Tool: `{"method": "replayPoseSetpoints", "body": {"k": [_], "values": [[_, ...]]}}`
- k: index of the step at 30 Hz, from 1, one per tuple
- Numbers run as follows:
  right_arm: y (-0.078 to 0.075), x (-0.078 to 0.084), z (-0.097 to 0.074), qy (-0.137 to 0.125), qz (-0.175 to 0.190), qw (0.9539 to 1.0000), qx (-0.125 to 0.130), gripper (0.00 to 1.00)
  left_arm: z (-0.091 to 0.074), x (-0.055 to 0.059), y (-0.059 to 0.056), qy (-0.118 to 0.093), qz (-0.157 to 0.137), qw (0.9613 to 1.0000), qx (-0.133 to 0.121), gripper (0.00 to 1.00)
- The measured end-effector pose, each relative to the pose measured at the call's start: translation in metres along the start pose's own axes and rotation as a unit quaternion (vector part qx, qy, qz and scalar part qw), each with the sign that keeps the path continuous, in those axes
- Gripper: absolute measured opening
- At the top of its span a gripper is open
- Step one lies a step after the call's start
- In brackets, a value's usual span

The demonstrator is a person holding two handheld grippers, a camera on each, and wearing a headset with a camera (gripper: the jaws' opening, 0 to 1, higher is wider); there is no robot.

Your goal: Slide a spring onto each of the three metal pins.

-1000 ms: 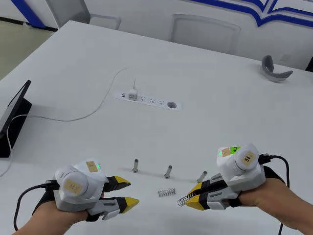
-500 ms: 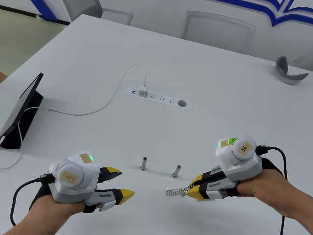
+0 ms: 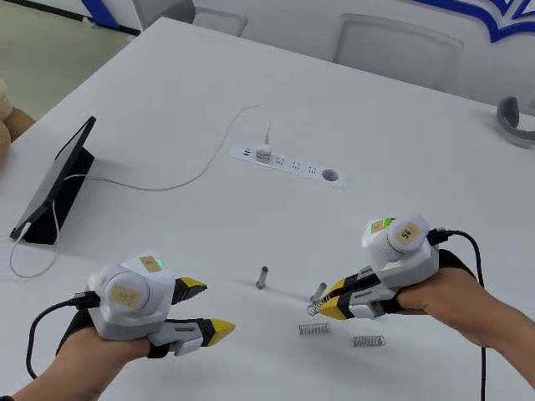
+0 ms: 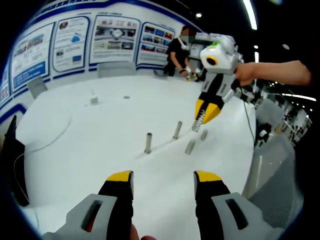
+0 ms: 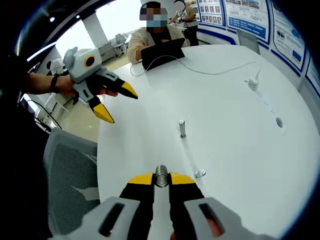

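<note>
My right gripper (image 3: 331,304) is shut on a small steel spring (image 3: 313,308) that sticks out past its yellow tips, just in front of the middle pin (image 3: 318,291). In the right gripper view the spring (image 5: 161,176) stands between the jaws, with that pin (image 5: 200,174) close by on the right and the left pin (image 5: 182,128) farther off. The left pin (image 3: 262,277) stands upright and bare. Two loose springs (image 3: 314,328) (image 3: 368,340) lie on the table near the right gripper. My left gripper (image 3: 201,311) hovers open to the left, its jaws (image 4: 163,177) holding nothing.
A white power strip (image 3: 288,164) with a plugged-in cable lies mid-table. A dark tablet (image 3: 54,188) stands propped at the left edge. A grey curved object (image 3: 514,121) sits at the far right. A person (image 5: 155,27) sits at a laptop across the table.
My right gripper has carried the spring left and away from me, up to the middle pin. A second loose spring now shows beside it. The left gripper has stayed open and in place.
</note>
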State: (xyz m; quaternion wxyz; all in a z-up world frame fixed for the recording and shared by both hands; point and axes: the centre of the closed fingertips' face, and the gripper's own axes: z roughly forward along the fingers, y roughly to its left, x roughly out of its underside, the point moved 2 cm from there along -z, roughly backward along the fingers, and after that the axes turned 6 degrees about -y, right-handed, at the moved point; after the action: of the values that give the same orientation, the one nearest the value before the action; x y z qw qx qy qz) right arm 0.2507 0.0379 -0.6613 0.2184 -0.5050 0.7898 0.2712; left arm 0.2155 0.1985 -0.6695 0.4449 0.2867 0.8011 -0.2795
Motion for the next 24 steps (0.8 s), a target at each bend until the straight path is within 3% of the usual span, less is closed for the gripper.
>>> {"method": "replayPoseSetpoints", "body": {"k": [15, 24], "values": [[-0.020, -0.012, 0.019, 0.015, -0.021, 0.9996, 0.008, 0.12, -0.010, 0.001, 0.021, -0.004, -0.021, 0.9993, -0.032, 0.58], [-0.029, -0.023, 0.029, 0.021, -0.029, 0.9993, 0.011, 0.12, -0.012, 0.006, 0.023, 0.001, -0.026, 0.9990, -0.035, 0.60]]}}
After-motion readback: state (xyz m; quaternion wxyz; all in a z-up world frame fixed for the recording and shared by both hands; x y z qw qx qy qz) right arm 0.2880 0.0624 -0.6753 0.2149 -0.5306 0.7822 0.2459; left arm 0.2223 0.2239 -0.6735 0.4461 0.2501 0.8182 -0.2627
